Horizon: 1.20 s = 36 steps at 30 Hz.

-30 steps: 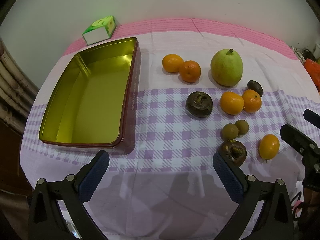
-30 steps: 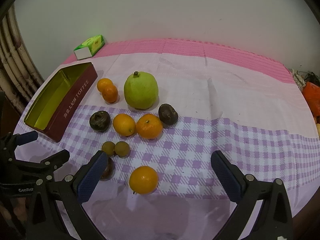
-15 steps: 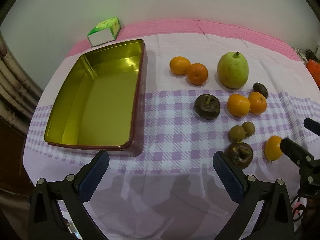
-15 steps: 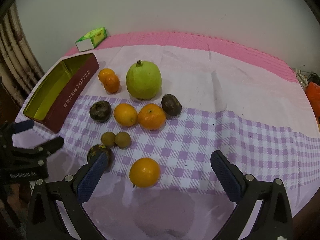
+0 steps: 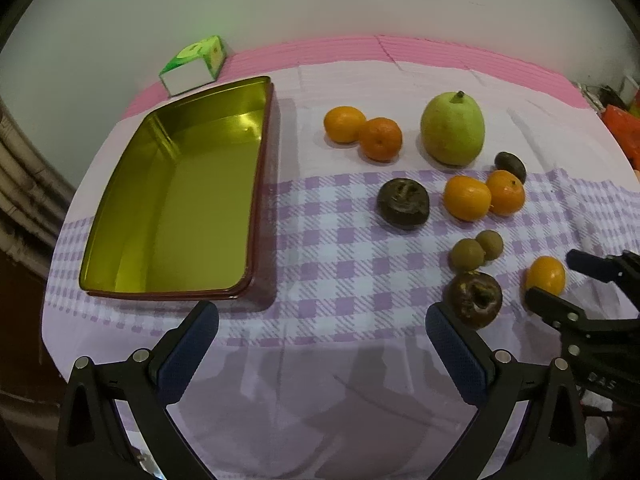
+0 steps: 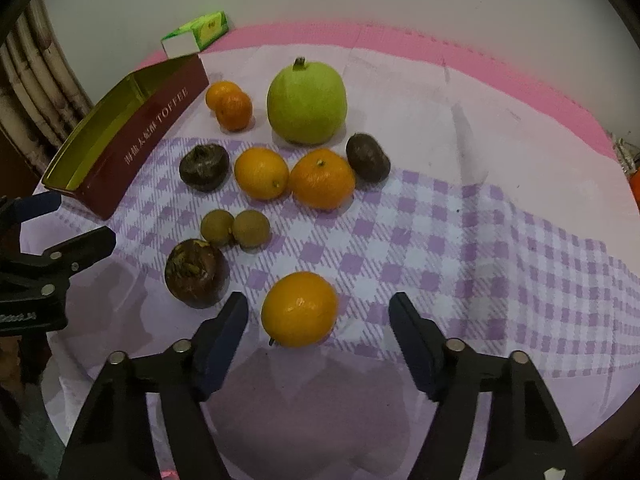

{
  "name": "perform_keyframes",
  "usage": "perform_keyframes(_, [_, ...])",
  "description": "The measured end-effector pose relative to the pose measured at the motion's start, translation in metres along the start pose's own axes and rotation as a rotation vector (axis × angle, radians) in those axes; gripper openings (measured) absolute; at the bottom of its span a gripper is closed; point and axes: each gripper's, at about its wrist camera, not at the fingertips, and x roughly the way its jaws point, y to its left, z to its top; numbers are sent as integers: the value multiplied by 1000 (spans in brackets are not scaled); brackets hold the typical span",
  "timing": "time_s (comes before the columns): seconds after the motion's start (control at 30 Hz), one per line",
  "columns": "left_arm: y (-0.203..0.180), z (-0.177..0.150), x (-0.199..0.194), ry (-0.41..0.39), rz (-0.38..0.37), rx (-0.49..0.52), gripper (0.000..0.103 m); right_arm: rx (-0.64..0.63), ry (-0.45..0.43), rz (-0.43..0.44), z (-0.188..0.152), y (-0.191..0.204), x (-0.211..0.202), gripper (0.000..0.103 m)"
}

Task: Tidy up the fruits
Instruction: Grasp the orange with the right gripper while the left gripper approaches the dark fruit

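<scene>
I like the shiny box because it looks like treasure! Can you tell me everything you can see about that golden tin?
The tin is a long rectangular box with rounded corners and no lid on it. Inside it is shiny gold metal and holds nothing. Its outside wall is dark red with pale lettering that includes the word TOFFEE. It sits flat on the checked tablecloth, off to the side of the fruit, touching none of it. A small green and white carton lies just behind it. Neither gripper touches it.

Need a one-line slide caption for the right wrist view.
Right tongs, closing, straddle the nearest orange on the checked cloth, not yet gripping.
</scene>
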Motion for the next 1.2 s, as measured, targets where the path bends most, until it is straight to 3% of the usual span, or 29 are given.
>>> perform_keyframes(0.5, [-19,2,5,19,-83,56,102,-40,18,22,7,4,19,38])
perform_keyframes(1.0, [-42,3,9,44,-141,132,96,-42,27,19,2,0,17,37])
perform_keyframes(1.2, [-53,8,10,58,-175,164,90,20,25,-23,9,-25,13,37])
